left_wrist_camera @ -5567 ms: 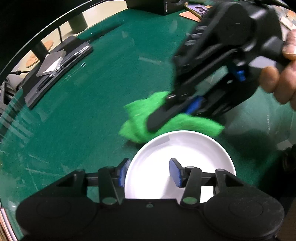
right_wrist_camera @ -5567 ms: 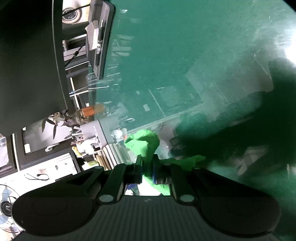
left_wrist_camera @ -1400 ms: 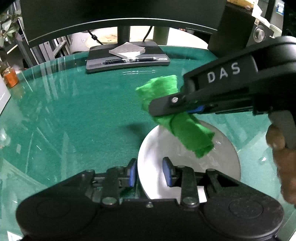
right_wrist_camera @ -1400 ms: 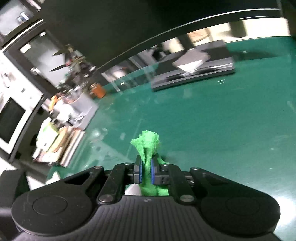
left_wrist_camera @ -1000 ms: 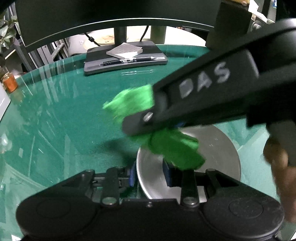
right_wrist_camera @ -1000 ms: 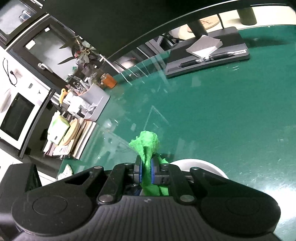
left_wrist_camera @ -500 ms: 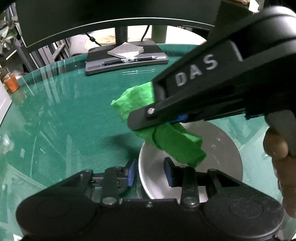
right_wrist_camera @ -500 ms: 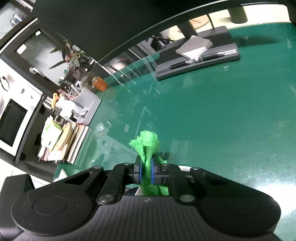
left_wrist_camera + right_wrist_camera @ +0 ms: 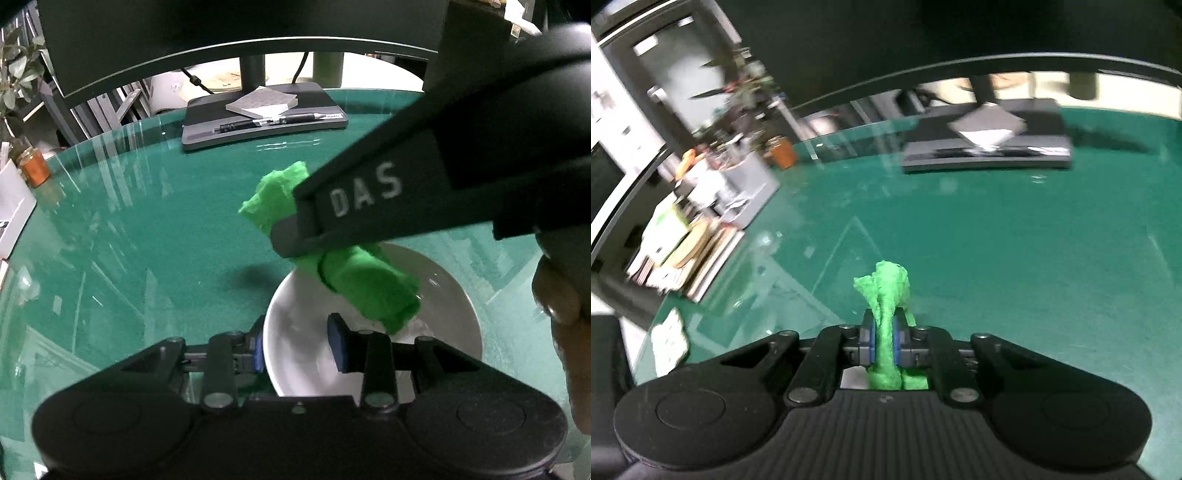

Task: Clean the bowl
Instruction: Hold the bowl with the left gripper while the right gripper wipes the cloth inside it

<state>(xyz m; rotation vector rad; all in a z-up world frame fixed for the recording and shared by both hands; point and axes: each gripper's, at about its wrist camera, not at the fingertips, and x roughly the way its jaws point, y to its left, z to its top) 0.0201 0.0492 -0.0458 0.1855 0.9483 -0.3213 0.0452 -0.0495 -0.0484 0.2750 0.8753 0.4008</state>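
A white bowl sits on the green glass table. My left gripper is shut on the bowl's near-left rim, one blue pad outside and one inside. My right gripper is shut on a bright green cloth. In the left wrist view the cloth hangs from the right gripper over the bowl, its lower end down inside the bowl. The bowl is almost hidden in the right wrist view.
A monitor stand with a notepad and pen is at the table's far edge, under a dark monitor. An orange jar and shelves with clutter are off to the left. A hand holds the right gripper.
The right gripper with the cloth has swung back to the right and further over the bowl, after sweeping left a second ago. The left gripper keeps hold of the rim.
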